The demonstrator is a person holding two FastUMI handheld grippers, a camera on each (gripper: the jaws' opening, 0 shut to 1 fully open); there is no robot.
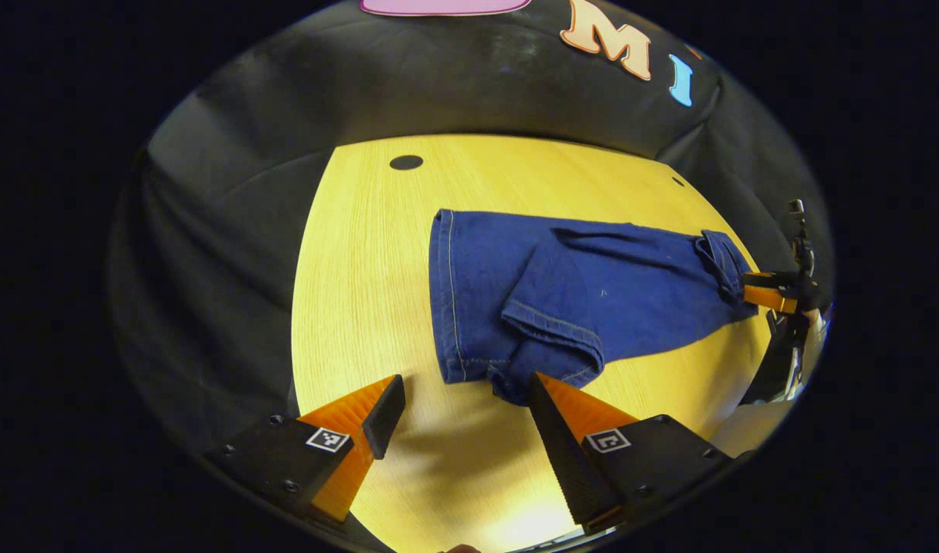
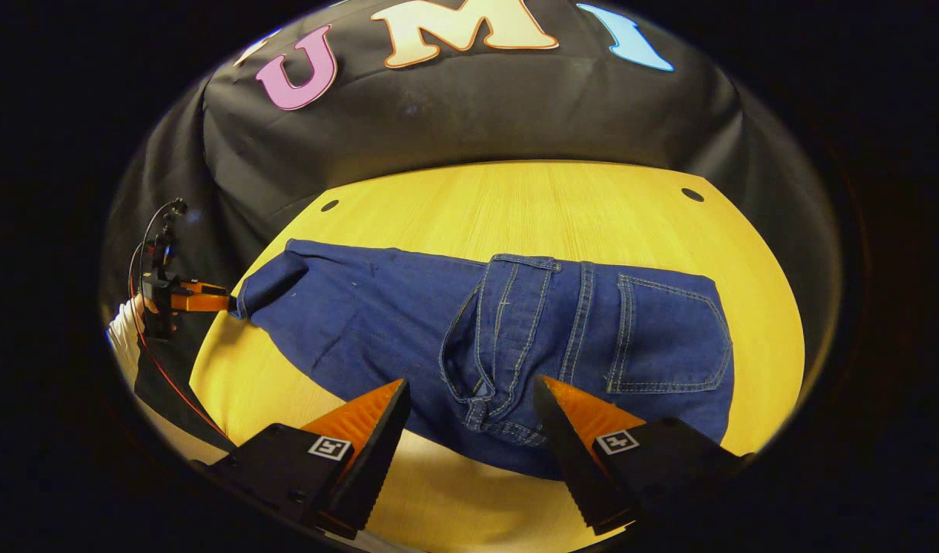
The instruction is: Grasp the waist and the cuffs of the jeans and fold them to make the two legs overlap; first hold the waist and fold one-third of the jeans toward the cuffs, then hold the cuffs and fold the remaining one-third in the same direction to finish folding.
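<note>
Denim jeans (image 2: 408,322) on table (image 2: 561,207) (back pocket (image 2: 669,338) faces right gripper (image 2: 469,407))

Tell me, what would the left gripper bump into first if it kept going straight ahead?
Probably the jeans: their cuff end lies right ahead of the left gripper, whose jaws stand open above the wooden table. Depth is hard to judge.
</note>
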